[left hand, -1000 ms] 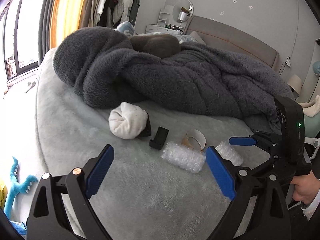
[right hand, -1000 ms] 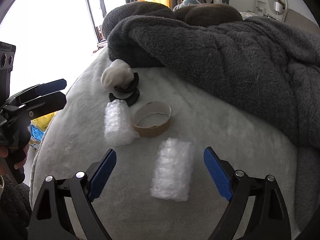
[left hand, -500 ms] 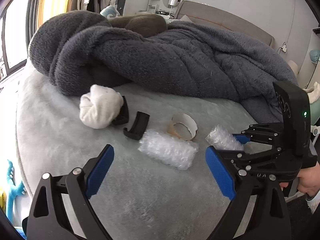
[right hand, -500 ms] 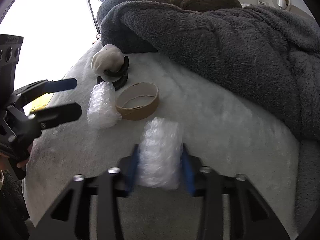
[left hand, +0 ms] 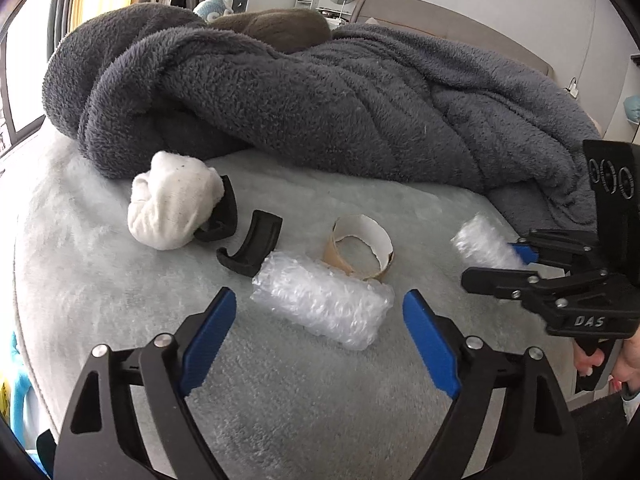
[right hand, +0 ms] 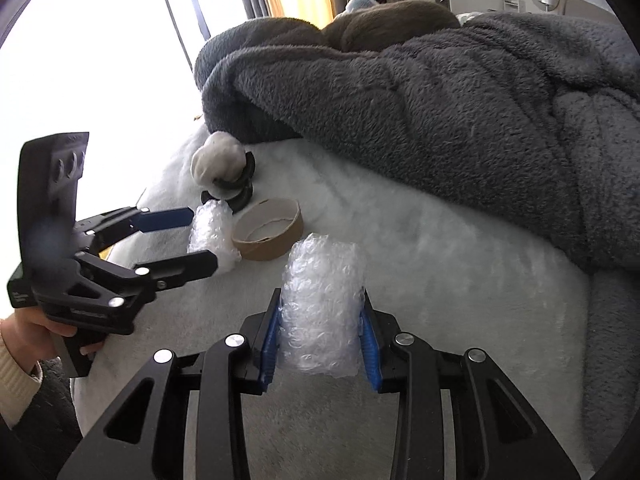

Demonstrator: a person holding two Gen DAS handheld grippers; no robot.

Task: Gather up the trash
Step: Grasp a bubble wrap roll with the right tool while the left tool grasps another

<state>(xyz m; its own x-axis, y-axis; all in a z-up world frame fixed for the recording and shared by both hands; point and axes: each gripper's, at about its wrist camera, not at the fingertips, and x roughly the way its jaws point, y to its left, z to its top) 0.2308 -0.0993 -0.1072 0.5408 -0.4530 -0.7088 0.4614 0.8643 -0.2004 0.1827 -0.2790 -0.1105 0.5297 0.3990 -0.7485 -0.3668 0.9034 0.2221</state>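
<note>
Two rolls of clear bubble wrap are on the pale fuzzy bed cover point(left hand: 120, 300). One roll point(left hand: 332, 308) lies between the blue pads of my left gripper point(left hand: 318, 320); its jaws are closing, and the pads stand apart from the roll. The right wrist view shows the same pair, left gripper point(right hand: 200, 238) and roll point(right hand: 212, 236). My right gripper point(right hand: 320, 320) is shut on the other roll point(right hand: 320, 272), which stands up between its pads. In the left wrist view that roll point(left hand: 480, 240) and the right gripper point(left hand: 500, 266) are at the right. A torn cardboard tape ring point(left hand: 360, 248) lies between the rolls.
A balled white sock point(left hand: 172, 204) and two curved black plastic pieces point(left hand: 252, 248) lie left of the ring. A bulky grey fleece blanket point(left hand: 320, 100) is heaped across the bed behind everything. The bed's edge drops off at the left, toward the bright window point(right hand: 80, 60).
My right gripper went from wide open to shut on its bubble wrap roll. My left gripper came forward and down around the other roll, its pads a little closer together.
</note>
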